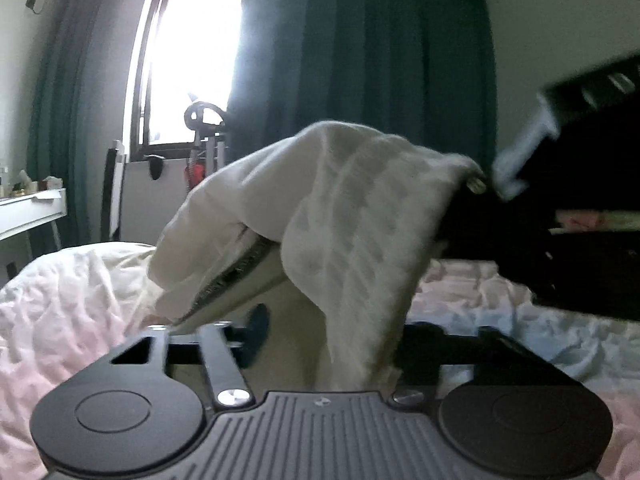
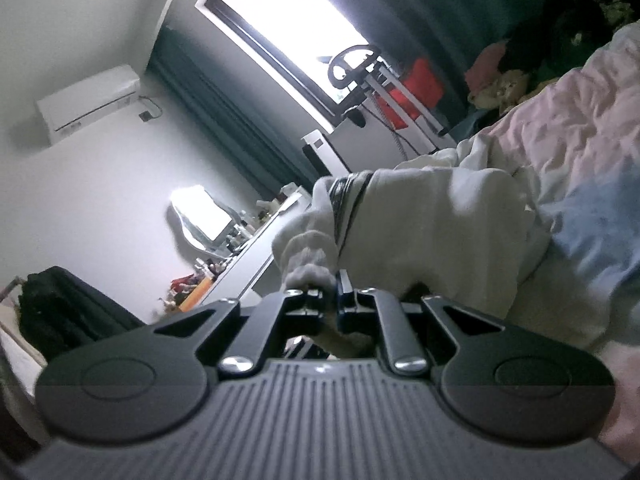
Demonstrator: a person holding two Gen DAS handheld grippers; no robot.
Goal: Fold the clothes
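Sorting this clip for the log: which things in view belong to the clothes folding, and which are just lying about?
Part of the job:
- cream-white knitted garment with a dark striped band, lifted off the bed
- left gripper, garment draped between its fingers
- right gripper, pinching the garment's ribbed edge
- pink quilted bedspread

Lying about:
- white desk with small clutter
- red bag by the window
- wall air conditioner

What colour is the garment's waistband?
Dark grey-black bands on the cream garment; the waistband shows best in the right wrist view.

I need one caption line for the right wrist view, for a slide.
Right gripper shut on the cuff of a white garment lifted above a pink bed cover.
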